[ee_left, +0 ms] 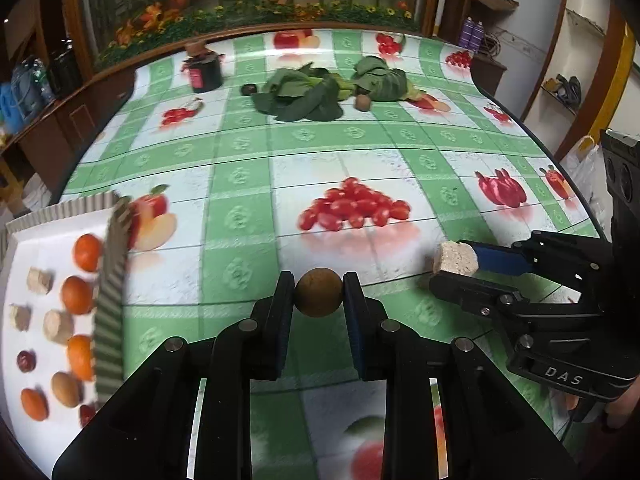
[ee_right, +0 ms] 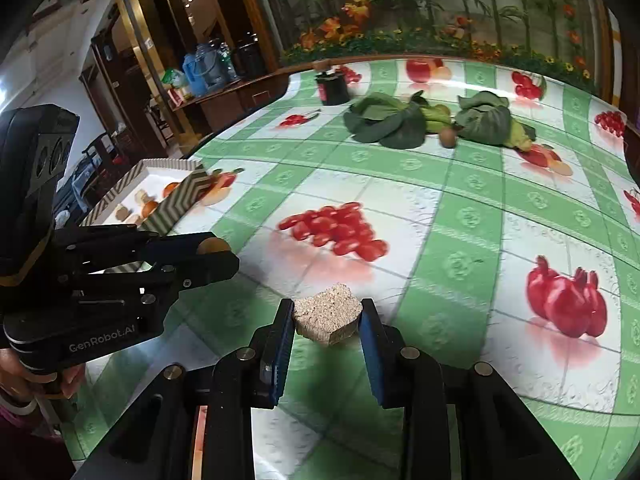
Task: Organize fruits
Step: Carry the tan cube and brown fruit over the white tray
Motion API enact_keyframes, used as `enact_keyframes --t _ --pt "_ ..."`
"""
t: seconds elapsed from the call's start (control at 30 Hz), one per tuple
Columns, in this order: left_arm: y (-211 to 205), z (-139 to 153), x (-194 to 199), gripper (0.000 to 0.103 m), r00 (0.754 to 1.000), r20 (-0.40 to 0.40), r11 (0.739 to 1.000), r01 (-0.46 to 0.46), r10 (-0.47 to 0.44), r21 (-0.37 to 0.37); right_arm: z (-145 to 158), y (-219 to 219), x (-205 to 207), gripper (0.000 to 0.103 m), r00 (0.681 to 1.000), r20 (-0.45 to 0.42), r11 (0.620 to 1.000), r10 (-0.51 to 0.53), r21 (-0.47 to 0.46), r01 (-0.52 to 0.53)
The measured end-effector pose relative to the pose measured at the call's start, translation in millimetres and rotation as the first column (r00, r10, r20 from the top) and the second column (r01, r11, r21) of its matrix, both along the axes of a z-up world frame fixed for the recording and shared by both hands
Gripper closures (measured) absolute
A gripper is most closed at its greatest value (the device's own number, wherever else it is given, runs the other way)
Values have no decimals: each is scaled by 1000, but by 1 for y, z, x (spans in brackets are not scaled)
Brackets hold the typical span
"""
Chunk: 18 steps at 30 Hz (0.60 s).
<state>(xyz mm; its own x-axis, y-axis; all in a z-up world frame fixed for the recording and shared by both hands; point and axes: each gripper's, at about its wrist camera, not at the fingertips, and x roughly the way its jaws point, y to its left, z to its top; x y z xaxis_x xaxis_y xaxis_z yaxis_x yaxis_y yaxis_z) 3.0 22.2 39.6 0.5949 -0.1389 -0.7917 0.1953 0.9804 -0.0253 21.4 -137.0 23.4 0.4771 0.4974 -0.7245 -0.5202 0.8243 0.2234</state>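
My left gripper [ee_left: 319, 294] is shut on a round brown fruit [ee_left: 319, 292] above the tablecloth; it also shows at the left of the right wrist view [ee_right: 214, 254]. My right gripper [ee_right: 326, 318] is shut on a beige crumbly chunk [ee_right: 326, 314]; it shows at the right of the left wrist view [ee_left: 456, 266], holding the chunk [ee_left: 458, 258]. A white tray [ee_left: 48, 224] with a striped rim at the left holds oranges [ee_left: 88, 252], beige chunks, a brown fruit and small red fruits. The tray also shows in the right wrist view [ee_right: 160, 168]. A brown kiwi [ee_left: 363, 101] lies by the leafy greens.
Two bunches of leafy greens [ee_left: 304, 96] lie at the far middle of the table, with a small dark fruit [ee_left: 249, 89] beside them. A dark jar [ee_left: 206, 72] stands at the far left. The tablecloth [ee_left: 240, 168] is green-checked with printed fruit. The table edge curves at right.
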Motion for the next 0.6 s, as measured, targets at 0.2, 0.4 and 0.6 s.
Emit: enact_keyframes --t 0.2,0.4,0.6 --pt "22 12 -18 79 997 55 999 -47 45 24 7 22 -13 71 999 11 999 42 7 -42" --pt "54 21 -34 79 991 85 994 -103 100 31 17 52 -21 71 994 25 993 110 29 -111" --pt "94 27 -50 79 979 100 982 -183 179 34 26 90 -25 71 982 36 982 188 31 -189"
